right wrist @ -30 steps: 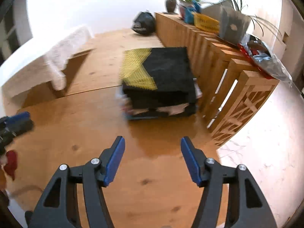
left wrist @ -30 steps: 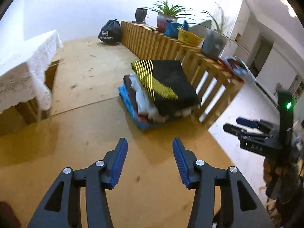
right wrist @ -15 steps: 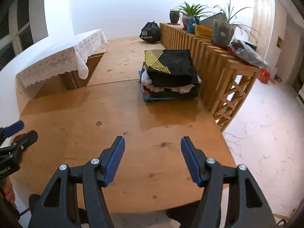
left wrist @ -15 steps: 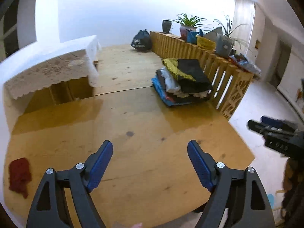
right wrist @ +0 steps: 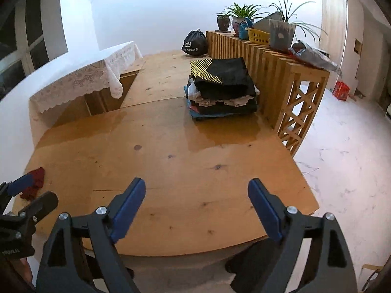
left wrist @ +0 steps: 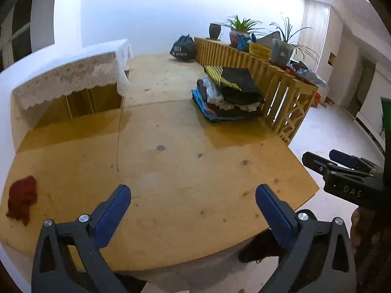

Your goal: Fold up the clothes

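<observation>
A stack of folded clothes (left wrist: 228,97) with a black garment with yellow stripes on top lies on the far right of the wooden table (left wrist: 171,171), against the slatted divider; it also shows in the right wrist view (right wrist: 222,90). A crumpled dark red cloth (left wrist: 22,196) lies at the table's near left edge, also in the right wrist view (right wrist: 34,183). My left gripper (left wrist: 193,210) is open and empty above the near edge. My right gripper (right wrist: 196,207) is open and empty, also back at the near edge; it shows at the right of the left wrist view (left wrist: 342,168).
A slatted wooden divider (right wrist: 268,73) with potted plants (right wrist: 242,17) and a yellow basket (right wrist: 259,36) runs along the table's right side. A lace-covered table (left wrist: 73,78) stands at left. A black bag (left wrist: 183,48) sits at the far end. White floor lies to the right.
Both grippers have pulled back from the clothes stack to the table's near edge. Both have opened wider. The red cloth has come into view at left.
</observation>
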`<state>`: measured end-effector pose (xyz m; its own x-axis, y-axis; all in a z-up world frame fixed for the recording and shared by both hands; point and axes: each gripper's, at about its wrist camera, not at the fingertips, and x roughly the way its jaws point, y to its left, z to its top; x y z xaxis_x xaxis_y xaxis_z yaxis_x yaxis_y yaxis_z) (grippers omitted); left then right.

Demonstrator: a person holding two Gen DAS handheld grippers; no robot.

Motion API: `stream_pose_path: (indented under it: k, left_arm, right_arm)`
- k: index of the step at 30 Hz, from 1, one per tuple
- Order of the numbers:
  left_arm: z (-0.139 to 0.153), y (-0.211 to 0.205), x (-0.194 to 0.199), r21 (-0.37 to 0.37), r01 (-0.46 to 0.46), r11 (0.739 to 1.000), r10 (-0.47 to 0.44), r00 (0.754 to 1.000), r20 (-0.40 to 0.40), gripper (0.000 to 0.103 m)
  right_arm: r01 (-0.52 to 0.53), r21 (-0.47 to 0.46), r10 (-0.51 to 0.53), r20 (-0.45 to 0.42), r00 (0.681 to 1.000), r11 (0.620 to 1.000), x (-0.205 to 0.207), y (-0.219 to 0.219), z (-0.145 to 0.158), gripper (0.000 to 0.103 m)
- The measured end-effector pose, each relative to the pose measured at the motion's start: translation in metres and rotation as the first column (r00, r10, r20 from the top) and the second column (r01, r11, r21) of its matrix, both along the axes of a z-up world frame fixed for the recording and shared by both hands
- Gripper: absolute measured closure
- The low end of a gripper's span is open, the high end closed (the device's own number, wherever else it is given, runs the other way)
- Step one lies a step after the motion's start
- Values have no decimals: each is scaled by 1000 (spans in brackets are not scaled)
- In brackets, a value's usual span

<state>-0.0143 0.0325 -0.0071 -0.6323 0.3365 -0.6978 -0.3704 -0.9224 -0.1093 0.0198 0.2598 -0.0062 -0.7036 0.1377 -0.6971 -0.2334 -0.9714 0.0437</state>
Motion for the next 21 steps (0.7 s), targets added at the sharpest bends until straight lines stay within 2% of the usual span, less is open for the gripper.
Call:
stream_pose_path:
  k: [8, 21]
  left_arm:
    - [-6, 5, 2, -11, 16, 1000, -16, 1000, 10, 1]
    - [-6, -2, -1, -5, -7, 1000, 7, 1000, 7, 1]
  right_arm:
    - [29, 33, -29, -11, 1000, 999, 1, -9, 2, 17]
    - [-9, 43, 6, 49, 999, 999, -7, -19, -14, 17]
